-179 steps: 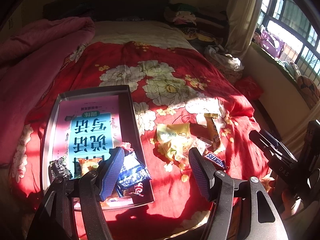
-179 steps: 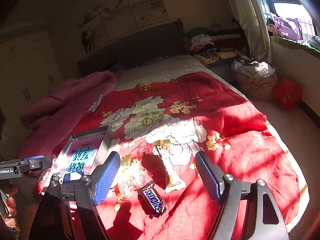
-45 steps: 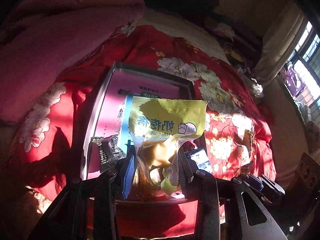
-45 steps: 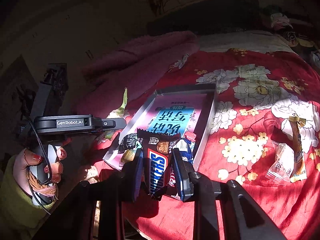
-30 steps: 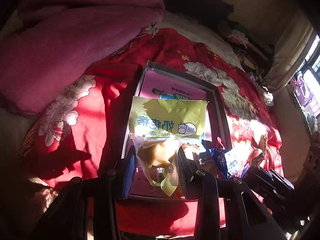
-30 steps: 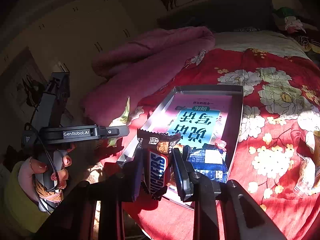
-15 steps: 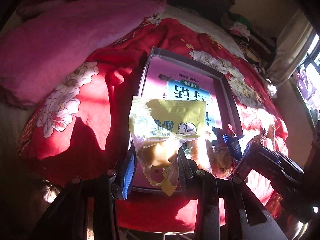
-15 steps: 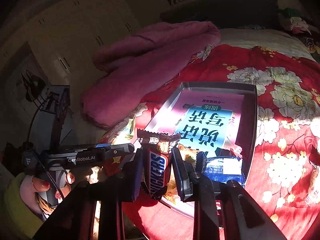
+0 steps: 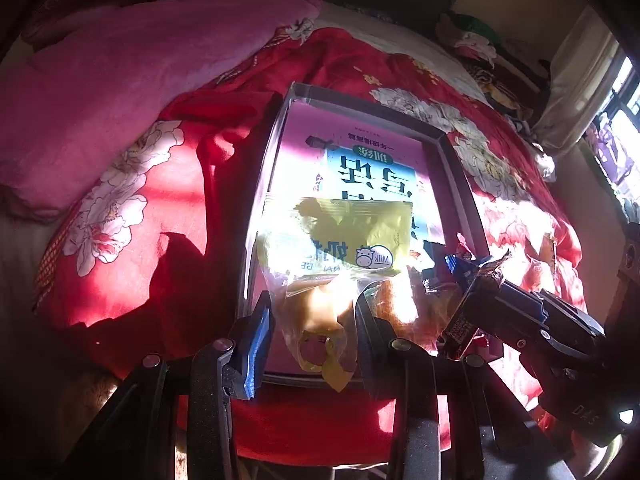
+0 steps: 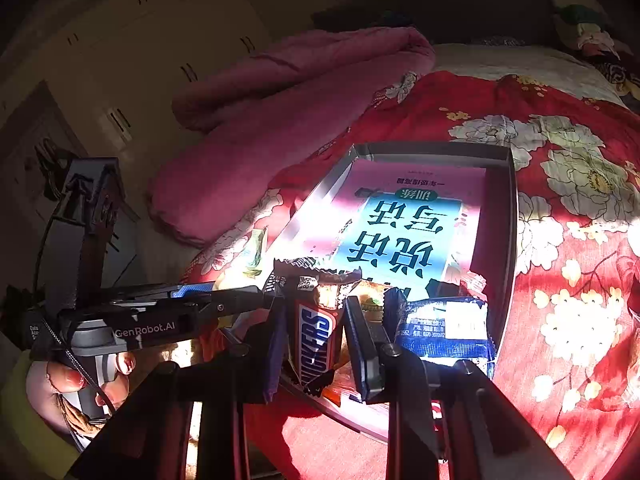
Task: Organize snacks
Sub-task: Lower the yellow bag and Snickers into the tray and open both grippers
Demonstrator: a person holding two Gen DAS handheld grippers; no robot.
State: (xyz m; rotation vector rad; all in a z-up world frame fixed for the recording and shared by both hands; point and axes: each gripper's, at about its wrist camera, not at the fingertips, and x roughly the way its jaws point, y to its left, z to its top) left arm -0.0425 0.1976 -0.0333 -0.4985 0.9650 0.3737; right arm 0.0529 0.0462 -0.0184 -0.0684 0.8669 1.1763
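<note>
Over the tray's (image 10: pixel 506 216) near end — left gripper (image 9: pixel 310 320) pinches the yellow packet (image 9: pixel 340 236), right gripper (image 10: pixel 316 344) pinches the Snickers bar (image 10: pixel 314 336).

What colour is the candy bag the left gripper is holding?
Yellow on top, clear below: the candy bag shows best in the left wrist view.

A bed carries everything, spread with a red floral quilt (image 9: pixel 132 216). A rumpled pink blanket (image 9: pixel 132 68) lies on its far left side. The grey snack tray (image 10: pixel 505 216) rests directly on the quilt, near the bed's foot edge.
</note>
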